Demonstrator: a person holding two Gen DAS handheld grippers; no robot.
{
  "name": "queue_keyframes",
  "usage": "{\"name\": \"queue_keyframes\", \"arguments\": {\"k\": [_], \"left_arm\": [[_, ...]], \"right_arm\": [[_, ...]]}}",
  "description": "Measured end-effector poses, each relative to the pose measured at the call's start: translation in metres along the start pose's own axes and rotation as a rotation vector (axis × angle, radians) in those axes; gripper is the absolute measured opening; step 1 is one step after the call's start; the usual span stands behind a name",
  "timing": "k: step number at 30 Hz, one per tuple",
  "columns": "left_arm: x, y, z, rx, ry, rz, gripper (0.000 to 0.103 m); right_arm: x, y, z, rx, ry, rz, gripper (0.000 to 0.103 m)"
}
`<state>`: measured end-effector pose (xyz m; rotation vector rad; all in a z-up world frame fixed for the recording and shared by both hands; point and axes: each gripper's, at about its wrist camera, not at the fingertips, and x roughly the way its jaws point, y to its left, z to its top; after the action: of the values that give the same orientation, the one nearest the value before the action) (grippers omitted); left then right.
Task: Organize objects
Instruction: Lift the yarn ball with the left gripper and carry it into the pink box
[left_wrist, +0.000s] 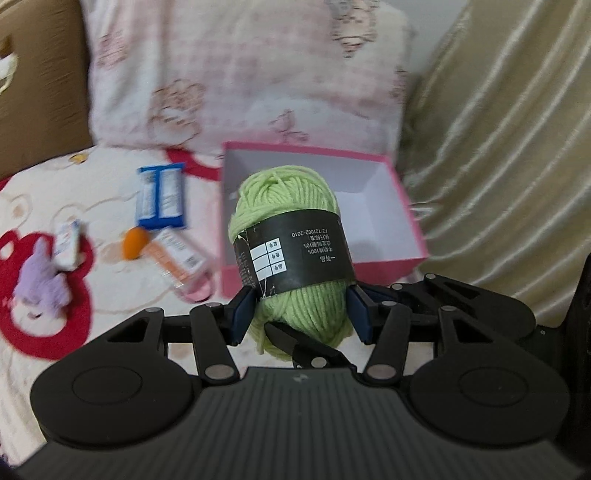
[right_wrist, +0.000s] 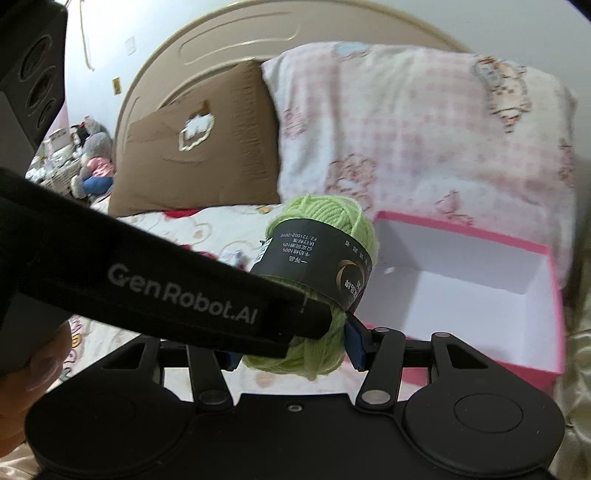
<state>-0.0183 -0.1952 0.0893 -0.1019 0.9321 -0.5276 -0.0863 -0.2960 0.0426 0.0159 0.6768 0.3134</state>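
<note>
Fingers (left_wrist: 242, 317) of both the left gripper (left_wrist: 301, 314) and right gripper (right_wrist: 291, 345) pinch 1 green yarn ball (left_wrist: 286, 206), raised near the empty pink box (left_wrist: 410, 225); 5 items left of it remain unsorted.

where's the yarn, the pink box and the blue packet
green yarn (left_wrist: 284, 199), left wrist view, upper strands
pink box (left_wrist: 384, 184), left wrist view, white inner wall
blue packet (left_wrist: 160, 197), left wrist view, its middle

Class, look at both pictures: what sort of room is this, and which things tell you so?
Most likely a bedroom: a curved headboard, a pink patterned pillow leaning against it, and a cartoon-print bedsheet underneath.
</note>
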Motion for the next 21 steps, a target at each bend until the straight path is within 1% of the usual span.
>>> {"name": "queue_keyframes", "arguments": {"k": [5,10,15,21], "left_arm": [[0.021,-0.038,0.018,0.045,0.001,-0.070,0.053],[0.053,-0.060,0.039,0.061,0.025,-0.127,0.053],[0.092,-0.071,0.058,0.057,0.044,-0.162,0.053],[0.149,-0.070,0.077,0.027,0.064,-0.196,0.053]], "right_arm": [[-0.019,-0.033,0.001,0.015,-0.024,-0.074,0.058],[-0.026,-0.071,0.002,0.044,-0.033,-0.132,0.058],[-0.012,-0.104,0.008,0.062,-0.019,-0.176,0.057],[0.023,-0.141,0.020,0.070,0.034,-0.206,0.057]]}}
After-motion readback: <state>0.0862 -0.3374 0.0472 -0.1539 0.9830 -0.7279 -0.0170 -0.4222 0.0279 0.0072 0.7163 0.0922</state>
